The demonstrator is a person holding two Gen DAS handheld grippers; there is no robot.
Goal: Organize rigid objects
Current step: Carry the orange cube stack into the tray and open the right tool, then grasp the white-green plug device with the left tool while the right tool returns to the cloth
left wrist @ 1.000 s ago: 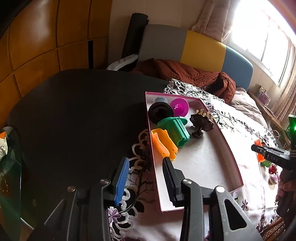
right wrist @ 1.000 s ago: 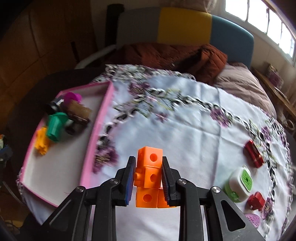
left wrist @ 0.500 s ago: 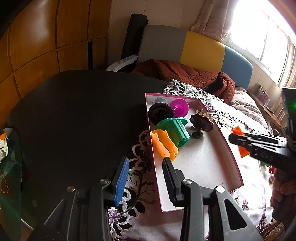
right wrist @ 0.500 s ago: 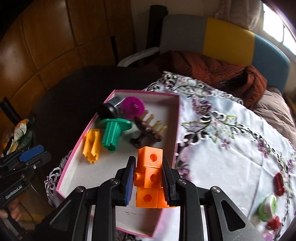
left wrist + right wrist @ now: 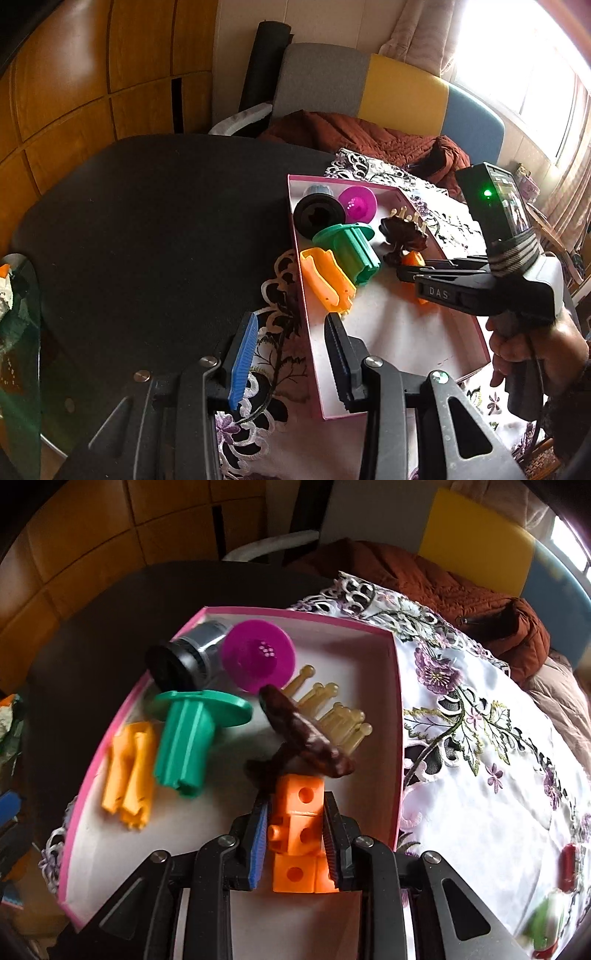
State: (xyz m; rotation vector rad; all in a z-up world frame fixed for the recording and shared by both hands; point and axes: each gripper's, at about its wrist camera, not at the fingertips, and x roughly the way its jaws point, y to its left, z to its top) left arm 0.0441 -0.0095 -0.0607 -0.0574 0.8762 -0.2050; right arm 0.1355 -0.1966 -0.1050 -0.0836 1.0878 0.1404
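Observation:
My right gripper point(image 5: 295, 830) is shut on an orange block piece point(image 5: 297, 816) made of joined cubes, held low inside the pink-rimmed white box point(image 5: 395, 716), beside a dark brown comb-like piece point(image 5: 303, 734). The box also holds a green flanged piece point(image 5: 188, 734), an orange clip piece point(image 5: 129, 771), a magenta cup point(image 5: 258, 657) and a black-grey cylinder point(image 5: 184, 657). My left gripper point(image 5: 291, 354) is open and empty, over the box's near left corner point(image 5: 314, 373). The right gripper point(image 5: 410, 267) shows in the left wrist view over the box.
The box sits on a floral tablecloth point(image 5: 480, 738) on a dark round table point(image 5: 147, 221). Red and green-white toys point(image 5: 554, 904) lie at the cloth's right side. A rust jacket point(image 5: 369, 140) and a colourful chair back point(image 5: 388, 88) stand behind.
My right gripper carried the orange block piece from the open tablecloth leftward into the box and lowered it. My left gripper stayed still and open.

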